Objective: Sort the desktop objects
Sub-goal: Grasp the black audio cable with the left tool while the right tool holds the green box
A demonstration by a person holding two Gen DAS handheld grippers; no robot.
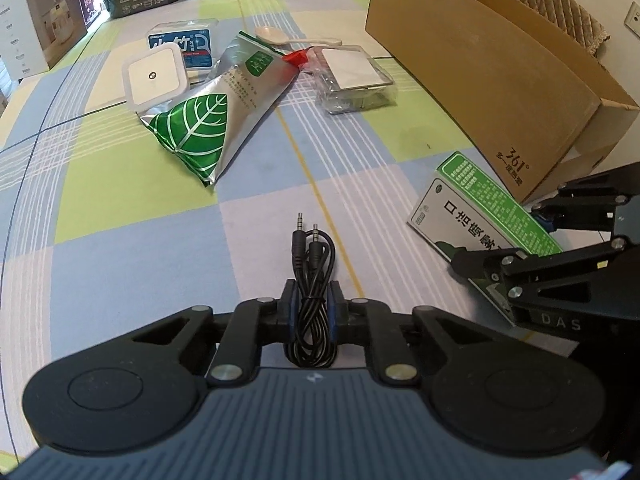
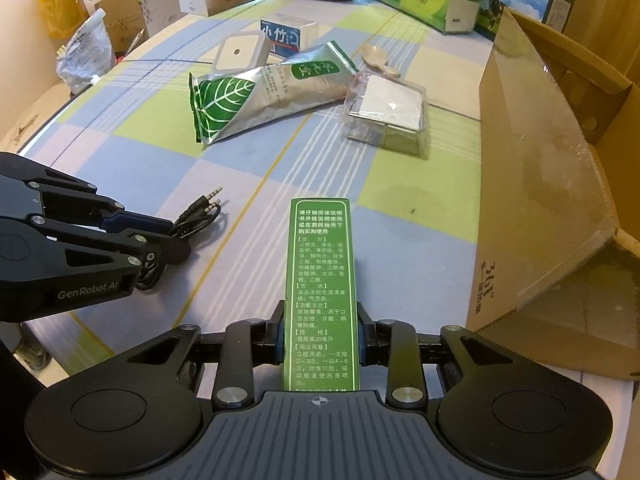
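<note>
Left gripper is clamped on a bundled black audio cable, its two jack plugs poking forward over the checked tablecloth. Right gripper is pinched tight on a green-and-white medicine box, long side pointing ahead, just beside the open cardboard box on its right. Further out, mid-table, a silver pouch with a green leaf lies flat, with a clear plastic case to its right. Behind the pouch sits a white square night light, a blue-labelled toothpick box and a pale spoon.
</note>
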